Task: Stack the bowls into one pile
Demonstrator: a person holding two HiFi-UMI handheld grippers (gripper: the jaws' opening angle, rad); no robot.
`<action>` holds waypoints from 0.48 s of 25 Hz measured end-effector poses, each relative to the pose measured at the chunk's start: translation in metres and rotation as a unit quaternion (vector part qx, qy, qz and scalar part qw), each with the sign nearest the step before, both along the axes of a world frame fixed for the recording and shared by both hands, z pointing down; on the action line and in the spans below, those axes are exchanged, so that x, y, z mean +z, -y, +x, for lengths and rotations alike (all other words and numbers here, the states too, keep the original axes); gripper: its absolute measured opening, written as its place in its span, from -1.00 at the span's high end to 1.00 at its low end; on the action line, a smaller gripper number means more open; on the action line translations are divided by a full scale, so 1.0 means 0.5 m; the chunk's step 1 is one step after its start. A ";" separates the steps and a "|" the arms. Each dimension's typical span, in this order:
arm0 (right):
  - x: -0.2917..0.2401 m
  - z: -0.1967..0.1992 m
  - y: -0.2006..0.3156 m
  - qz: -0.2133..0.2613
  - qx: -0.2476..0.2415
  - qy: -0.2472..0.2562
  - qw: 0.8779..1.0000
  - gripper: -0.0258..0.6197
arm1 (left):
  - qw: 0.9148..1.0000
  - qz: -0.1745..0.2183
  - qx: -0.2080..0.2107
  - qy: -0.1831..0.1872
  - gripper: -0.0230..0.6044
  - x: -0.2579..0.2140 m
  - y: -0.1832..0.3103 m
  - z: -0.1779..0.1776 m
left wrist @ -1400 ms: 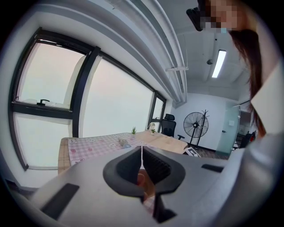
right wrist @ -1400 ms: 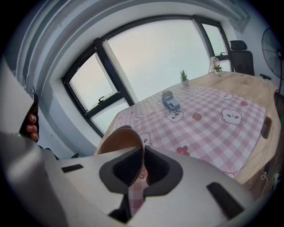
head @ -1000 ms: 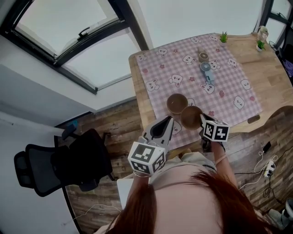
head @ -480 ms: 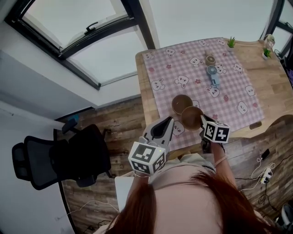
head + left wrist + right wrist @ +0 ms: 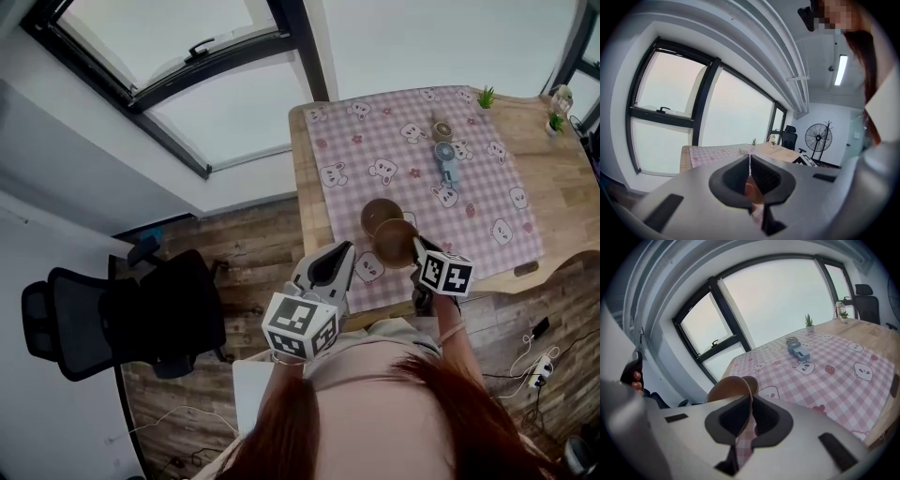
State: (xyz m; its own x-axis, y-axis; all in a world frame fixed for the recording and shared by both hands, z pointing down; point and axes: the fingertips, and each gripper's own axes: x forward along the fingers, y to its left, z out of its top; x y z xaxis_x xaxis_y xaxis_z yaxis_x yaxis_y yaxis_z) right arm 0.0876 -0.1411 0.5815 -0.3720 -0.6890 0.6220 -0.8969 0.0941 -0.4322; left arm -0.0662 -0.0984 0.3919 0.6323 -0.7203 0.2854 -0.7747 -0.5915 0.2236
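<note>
Right gripper (image 5: 751, 401): clenched on the held bowl (image 5: 729, 387), whose thin wall was pinched at the rim between the two dark moulded pads.
Left gripper (image 5: 749, 159): closed with nothing between its jaws, which were pressed together along a narrow seam. A tan patch was glimpsed behind that seam, possibly a bowl, though this could not be confirmed.
Held bowl: round, smooth and matt brown with a slim edge. In the head view it was carried over the near side of the tablecloth (image 5: 394, 141), its hollow turned upward.
Second bowl (image 5: 379, 215): of the same brown finish and round shape. It was set on the cloth just beyond the held bowl, so close that the rims overlapped in the head view. Whether they touched could not be told.
Tablecloth: pink-and-white check, printed with small white rabbit figures, and spread flat over most of the table (image 5: 562, 178).
Table: pale wood with visible grain, left bare along its right side, and rounded at the corner.
Hand fan (image 5: 446, 169): blue-grey, with a round head and a short handle. It was laid flat on the cloth, well apart from both bowls.
Potted plant (image 5: 486, 97): small, green and spiky, placed at the far edge of the table.
Office chair (image 5: 141, 323): black and padded, placed on the plank floor to the left of the table.
</note>
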 end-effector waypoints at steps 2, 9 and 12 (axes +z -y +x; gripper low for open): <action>-0.001 -0.004 0.006 0.001 -0.003 -0.002 1.000 0.86 | 1.000 0.001 -0.004 -0.001 0.89 0.001 0.002 -0.007; -0.005 -0.021 0.026 0.004 -0.011 -0.003 1.000 0.86 | 1.000 0.001 -0.016 -0.004 0.89 0.002 0.013 -0.026; -0.007 -0.030 0.036 0.005 -0.017 -0.003 1.000 0.86 | 1.000 0.001 -0.021 -0.005 0.89 0.002 0.019 -0.032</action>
